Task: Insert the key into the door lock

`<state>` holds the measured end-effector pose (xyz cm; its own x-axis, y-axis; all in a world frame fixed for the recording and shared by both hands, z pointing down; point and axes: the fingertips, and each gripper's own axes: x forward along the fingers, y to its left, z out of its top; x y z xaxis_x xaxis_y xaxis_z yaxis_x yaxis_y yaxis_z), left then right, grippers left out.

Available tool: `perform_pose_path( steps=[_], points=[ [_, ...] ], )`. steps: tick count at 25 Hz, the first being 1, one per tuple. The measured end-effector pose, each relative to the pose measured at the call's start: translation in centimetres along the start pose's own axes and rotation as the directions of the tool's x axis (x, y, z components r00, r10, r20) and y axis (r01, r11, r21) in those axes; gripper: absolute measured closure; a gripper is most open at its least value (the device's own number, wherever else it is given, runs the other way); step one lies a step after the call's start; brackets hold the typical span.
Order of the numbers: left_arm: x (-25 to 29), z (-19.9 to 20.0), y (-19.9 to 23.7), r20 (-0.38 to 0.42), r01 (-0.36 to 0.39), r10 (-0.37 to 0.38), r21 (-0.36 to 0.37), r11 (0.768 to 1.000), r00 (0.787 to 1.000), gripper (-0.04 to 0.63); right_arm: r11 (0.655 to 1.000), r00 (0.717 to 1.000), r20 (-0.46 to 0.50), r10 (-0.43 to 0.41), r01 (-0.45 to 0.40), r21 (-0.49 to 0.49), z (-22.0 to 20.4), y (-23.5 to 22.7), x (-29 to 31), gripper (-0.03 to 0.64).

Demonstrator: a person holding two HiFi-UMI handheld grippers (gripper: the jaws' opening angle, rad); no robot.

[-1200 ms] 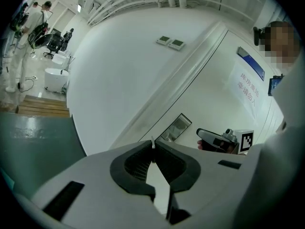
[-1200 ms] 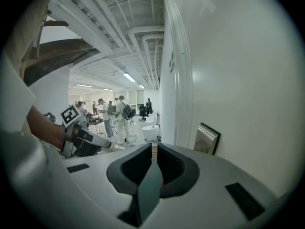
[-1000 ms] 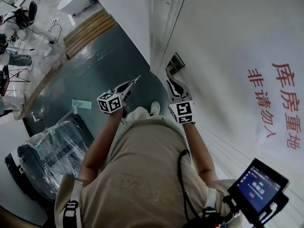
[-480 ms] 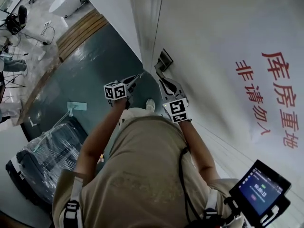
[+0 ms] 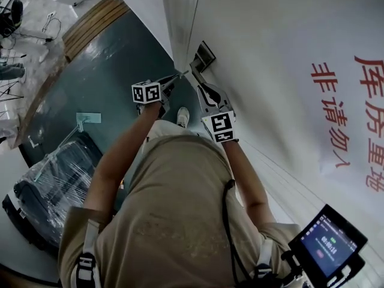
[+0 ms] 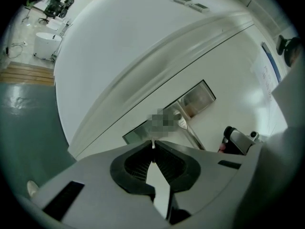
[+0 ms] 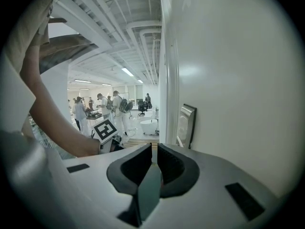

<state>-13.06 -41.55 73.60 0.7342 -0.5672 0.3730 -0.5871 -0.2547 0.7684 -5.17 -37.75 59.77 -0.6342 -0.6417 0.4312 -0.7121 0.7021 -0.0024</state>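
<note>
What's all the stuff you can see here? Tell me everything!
door: one, white, fills the right side
sign: one, red characters, on the door
lock plate: one, silvery, on the door near its edge
key: one, silvery, pinched in the left tongs, tip near the lock plate
floor: dark green, on the left
wrapped furniture: one, dark under clear plastic, lower left
screen: one, black with blue display, lower right
left tongs: one, grey, shut on the key
right tongs: one, grey, shut, empty, beside the door
</note>
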Motion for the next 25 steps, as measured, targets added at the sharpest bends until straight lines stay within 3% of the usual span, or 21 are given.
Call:
perform_pose_path(
  steps=[5,10,15,25],
  points=[
    [1.5,1.0,-1.1,0.088,0.098,-0.086,-0.145,0.985,0.992,0.561,1.0,1.0,0.003,-0.003,0.003,0.0,0.0,-0.2,-0.1,0.578],
    [2.8,0.8,-1.1,0.101,0.123,-0.103,-0.223,0.967,0.99,0.562,1.0,1.0,0.011,-0.004,0.004,0.002,0.1,0.2,-0.3,0.578],
    [3.5,1.1,-1.5,0.179,0.218,-0.163,-0.346,0.912,0.97,0.561,1.0,1.0,0.013,-0.014,0.014,0.008,0.0,0.1,-0.9,0.578],
    [4.6,0.7,-1.7,0.223,0.259,-0.169,-0.477,0.84,0.96,0.563,1.0,0.999,0.026,-0.027,0.027,0.013,0.3,0.1,-1.8,0.578]
  ],
)
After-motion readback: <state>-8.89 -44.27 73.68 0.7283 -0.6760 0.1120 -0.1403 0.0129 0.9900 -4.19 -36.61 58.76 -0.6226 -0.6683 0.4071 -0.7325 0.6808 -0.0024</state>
